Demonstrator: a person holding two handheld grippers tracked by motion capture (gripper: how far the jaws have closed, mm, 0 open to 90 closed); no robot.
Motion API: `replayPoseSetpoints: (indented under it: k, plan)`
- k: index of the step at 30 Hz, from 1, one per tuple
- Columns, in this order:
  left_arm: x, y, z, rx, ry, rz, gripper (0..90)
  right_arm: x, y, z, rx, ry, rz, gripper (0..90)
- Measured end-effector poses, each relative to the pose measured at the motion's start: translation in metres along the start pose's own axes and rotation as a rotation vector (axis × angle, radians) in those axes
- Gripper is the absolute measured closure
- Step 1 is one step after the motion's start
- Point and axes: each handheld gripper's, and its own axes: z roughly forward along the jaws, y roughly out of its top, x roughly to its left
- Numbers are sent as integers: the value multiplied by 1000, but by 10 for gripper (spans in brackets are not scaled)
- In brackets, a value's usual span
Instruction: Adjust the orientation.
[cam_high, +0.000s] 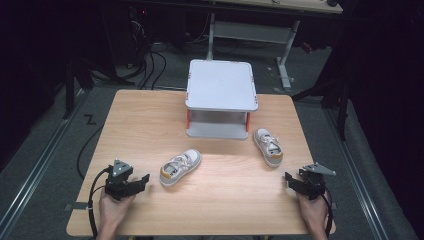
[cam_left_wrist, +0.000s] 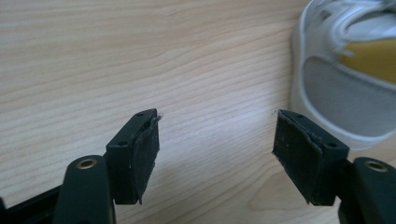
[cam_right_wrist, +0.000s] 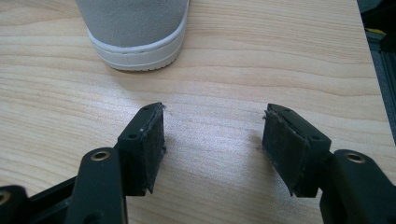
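Note:
Two small grey-and-white sneakers lie on the wooden table (cam_high: 150, 120). One sneaker (cam_high: 180, 167), with a yellow heel patch, lies near the middle, just right of my left gripper (cam_high: 142, 181). In the left gripper view its heel (cam_left_wrist: 345, 79) sits at the upper right, beyond the open gripper (cam_left_wrist: 217, 140) with bare wood between the jaws. The other sneaker (cam_high: 268, 146) lies at the right, a little beyond my right gripper (cam_high: 289, 179). In the right gripper view its heel (cam_right_wrist: 135, 32) is ahead at the top left, and the gripper (cam_right_wrist: 212, 135) stands open and empty.
A white two-level stand (cam_high: 221, 97) with orange posts sits at the table's far middle edge. Beyond the table are cables on the floor and a desk frame (cam_high: 285, 55). The table's right edge runs close to the right gripper.

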Motion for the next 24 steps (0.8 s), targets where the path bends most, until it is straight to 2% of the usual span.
replayPoseSetpoints:
  k: [6, 10, 14, 15, 18, 23, 24]
  plan:
    - [-11, 16, -12, -14, -17, 25, 324, 0, 0, 0, 1, 0, 2, 386]
    - [-29, 32, -20, -17, -35, 86, 325, 0, 0, 0, 1, 1, 1, 385]
    - [-39, 42, -19, 4, -51, 118, 325, 0, 0, 0, 1, 1, 1, 383]
    - [-45, 49, -16, 22, -60, 139, 325, 0, 0, 0, 1, 1, 1, 383]
    - [-52, 57, -9, 44, -75, 164, 330, 0, 0, 0, 1, 1, 1, 382]
    - [-60, 66, 3, 83, -77, 202, 365, 0, 0, 0, 1, 1, 0, 380]
    - [-62, 70, 9, 104, -76, 217, 368, 0, 0, 0, 1, 2, 0, 380]
